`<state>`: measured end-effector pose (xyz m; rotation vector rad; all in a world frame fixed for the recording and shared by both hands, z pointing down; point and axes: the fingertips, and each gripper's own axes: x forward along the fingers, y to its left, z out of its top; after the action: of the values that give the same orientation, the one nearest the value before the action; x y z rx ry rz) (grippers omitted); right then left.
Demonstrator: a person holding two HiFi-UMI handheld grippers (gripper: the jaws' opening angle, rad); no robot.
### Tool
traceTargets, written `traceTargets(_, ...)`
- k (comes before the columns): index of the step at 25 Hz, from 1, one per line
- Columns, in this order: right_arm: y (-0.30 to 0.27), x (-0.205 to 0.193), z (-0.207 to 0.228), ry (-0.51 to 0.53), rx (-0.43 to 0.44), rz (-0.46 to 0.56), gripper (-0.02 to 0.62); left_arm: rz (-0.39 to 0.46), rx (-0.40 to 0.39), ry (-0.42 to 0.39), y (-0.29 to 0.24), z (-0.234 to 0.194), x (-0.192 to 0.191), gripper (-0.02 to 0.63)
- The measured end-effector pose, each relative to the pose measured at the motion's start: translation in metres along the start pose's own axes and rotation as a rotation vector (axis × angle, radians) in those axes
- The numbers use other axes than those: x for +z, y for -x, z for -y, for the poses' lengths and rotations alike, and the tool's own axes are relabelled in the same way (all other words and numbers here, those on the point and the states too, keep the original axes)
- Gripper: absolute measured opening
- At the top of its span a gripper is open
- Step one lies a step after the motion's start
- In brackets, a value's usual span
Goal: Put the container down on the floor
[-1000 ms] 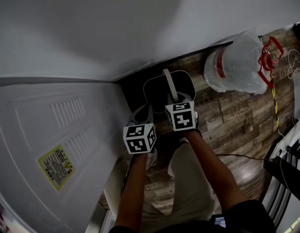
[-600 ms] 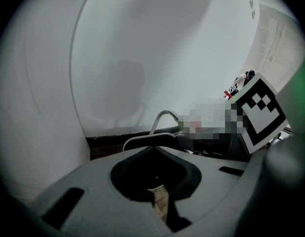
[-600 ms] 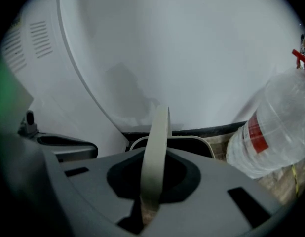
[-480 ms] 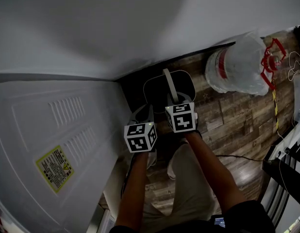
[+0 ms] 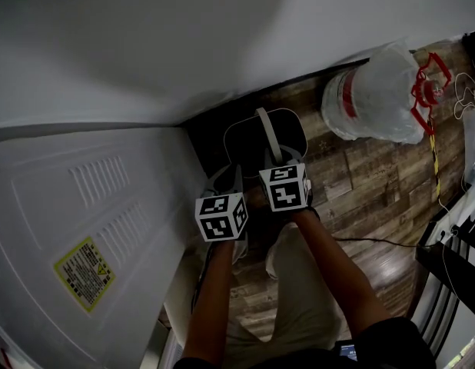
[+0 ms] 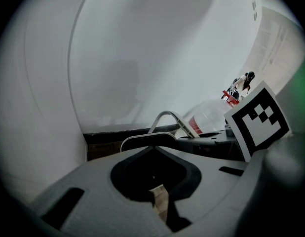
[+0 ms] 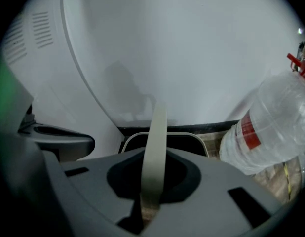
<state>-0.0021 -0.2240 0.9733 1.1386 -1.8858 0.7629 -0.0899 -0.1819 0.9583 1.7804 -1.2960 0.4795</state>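
Two forearms (image 5: 210,298) reach forward, wrists pitched down. I note the right hand-held gripper (image 7: 151,201) clamped on the pale handle (image 5: 268,133) of the dark container (image 5: 245,141). The left hand-held gripper (image 6: 160,206) is closed, empty, alongside. The container is in the wall (image 5: 222,37) corner, over the wooden floor (image 5: 360,183).

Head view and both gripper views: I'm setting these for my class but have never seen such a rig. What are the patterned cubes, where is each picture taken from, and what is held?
A person holds hand tongs in each hand; the patterned cubes are part of them. The head view is from a camera on the person's head, looking down at a wooden floor. Each gripper view looks along its own tongs. The right tongs are shut on the pale handle of a dark container in the corner beside a white appliance. The left tongs hold nothing. A large water bottle lies nearby.
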Motion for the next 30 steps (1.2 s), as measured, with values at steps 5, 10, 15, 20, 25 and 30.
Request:
traceTargets(5, 0.002, -0.010, 0.000, -0.020, 0.011, -0.021, 0.034, -0.020, -0.005, 0.013, 0.003, 0.003, -0.006, 0.018)
traceTargets(10, 0.005, -0.023, -0.002, -0.045, 0.040, -0.056, 0.032, -0.029, -0.013, -0.020, 0.005, 0.014, -0.008, 0.018)
traceTargets(15, 0.009, -0.034, -0.001, -0.081, 0.047, -0.075, 0.034, -0.026, -0.029, -0.040, 0.006, 0.024, -0.006, 0.018)
traceTargets(20, 0.010, -0.036, 0.003, -0.086, 0.032, -0.074, 0.034, -0.015, -0.038, -0.074, 0.009, 0.029, -0.003, 0.018)
traceTargets(25, 0.011, -0.039, 0.012, -0.084, 0.007, -0.072, 0.032, -0.017, -0.047, -0.070, 0.011, 0.033, -0.010, 0.018)
traceTargets(30, 0.007, -0.046, 0.034, -0.077, -0.022, -0.061, 0.034, -0.029, -0.069, -0.077, 0.004, 0.045, -0.017, 0.018)
